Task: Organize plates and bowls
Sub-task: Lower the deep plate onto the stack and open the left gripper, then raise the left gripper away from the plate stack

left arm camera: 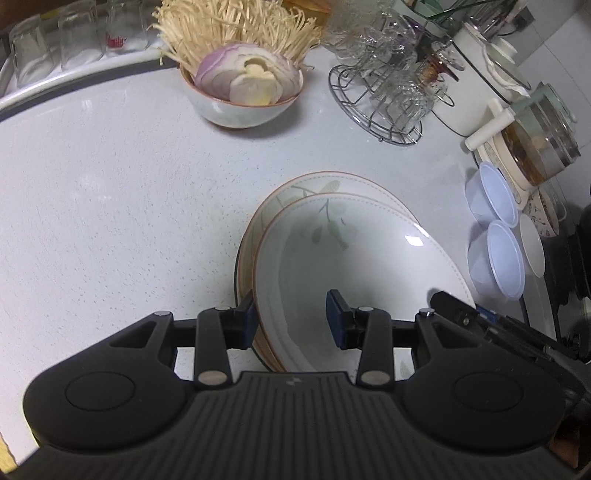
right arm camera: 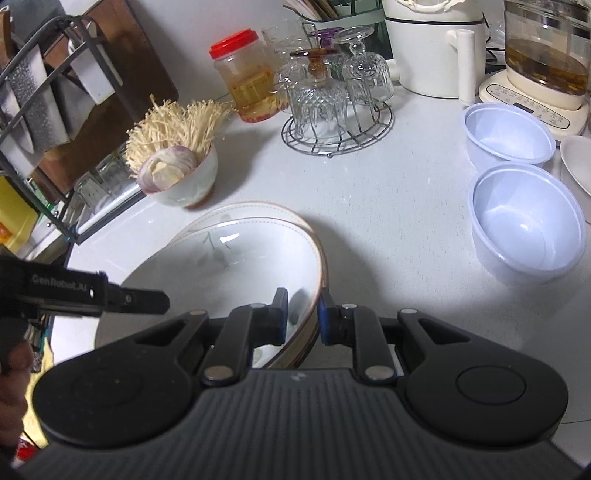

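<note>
1. Plates (left arm camera: pixel 343 236) are stacked on the white counter (left arm camera: pixel 110 203); top plate holds nothing, a faint leaf print is seen inside it. Exact number in the stack cannot be told.
2. Left gripper (left arm camera: pixel 291 319) is set astride the stack's left rim: one pad outside, one pad over the top plate's well. Jaws are parted wide; contact with the rim cannot be told.
3. Right gripper (right arm camera: pixel 303 315) is placed at the stack's right rim, one finger inside the top plate, one outside. Jaws are drawn narrow around the rim; a firm pinch cannot be confirmed.
4. Ceramic bowl (left arm camera: pixel 242 96) is seen behind the plates, well apart from them, filled with enoki mushrooms (left arm camera: pixel 236 26) and a cut purple onion (left arm camera: pixel 245 72).
5. Two plastic bowls (right arm camera: pixel 528 221) are seen to the right of the stack, both holding nothing, just beside each other.
6. Wire rack (right arm camera: pixel 336 129) holds upturned glasses.
7. Red-lidded jar (right arm camera: pixel 245 77) holds yellowish liquid.
8. Glass kettle (right arm camera: pixel 546 51) holds brown liquid.
</note>
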A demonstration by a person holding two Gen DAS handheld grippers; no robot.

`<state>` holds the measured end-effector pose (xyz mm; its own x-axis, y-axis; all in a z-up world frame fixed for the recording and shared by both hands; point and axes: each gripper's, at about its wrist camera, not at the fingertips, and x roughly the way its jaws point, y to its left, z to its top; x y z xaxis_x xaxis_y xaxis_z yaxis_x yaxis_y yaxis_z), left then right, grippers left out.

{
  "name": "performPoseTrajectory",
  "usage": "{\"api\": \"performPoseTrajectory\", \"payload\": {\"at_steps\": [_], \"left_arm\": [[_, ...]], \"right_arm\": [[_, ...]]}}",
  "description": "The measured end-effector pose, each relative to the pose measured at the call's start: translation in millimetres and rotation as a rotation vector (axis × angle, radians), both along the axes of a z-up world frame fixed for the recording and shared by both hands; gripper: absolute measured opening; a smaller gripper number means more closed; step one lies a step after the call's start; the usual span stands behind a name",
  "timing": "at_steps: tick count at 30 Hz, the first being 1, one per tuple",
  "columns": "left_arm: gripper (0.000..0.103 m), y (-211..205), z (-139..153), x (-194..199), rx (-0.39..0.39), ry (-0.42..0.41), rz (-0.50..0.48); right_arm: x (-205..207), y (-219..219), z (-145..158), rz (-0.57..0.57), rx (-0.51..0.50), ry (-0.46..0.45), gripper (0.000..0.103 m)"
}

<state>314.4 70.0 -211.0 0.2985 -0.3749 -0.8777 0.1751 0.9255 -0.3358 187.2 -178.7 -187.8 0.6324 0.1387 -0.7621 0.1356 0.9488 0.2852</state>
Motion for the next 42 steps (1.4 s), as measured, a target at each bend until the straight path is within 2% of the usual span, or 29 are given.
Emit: {"api": "performPoseTrajectory", "payload": {"at_steps": [6, 12, 15, 17, 20, 29, 36, 42], "left_arm": [[0.044, 5, -2, 4, -0.037, 0.034, 0.055], [0.044, 13, 3, 7, -0.06, 0.045, 0.093], [0.044, 17, 8, 6, -0.059, 0.041, 0.097], [0.044, 20, 10, 3, -0.03, 0.034, 0.1], [0.045, 26, 18, -2, -0.038, -0.001, 0.097], [0.045, 33, 64, -10, -0.049, -0.139, 0.057], [0.045, 34, 115, -23, -0.077, -0.267, -0.002], [0.045, 40, 144, -39, -0.094, -0.333, -0.034]], "right_arm": [[12, -9, -10, -0.025, 0.019, 0.046, 0.019], [15, -6, -16, 0.004, 0.008, 0.054, 0.019], [17, -6, -17, 0.003, 0.007, 0.06, 0.019], [18, -8, -15, -0.01, 0.013, 0.056, 0.019], [19, -7, -8, -0.017, -0.015, 0.031, 0.019], [21, -3, 31, -0.058, -0.04, -0.055, 0.019], [11, 10, 80, -0.09, -0.05, -0.145, 0.019], [-5, 23, 115, -0.095, -0.058, -0.22, 0.019]]}}
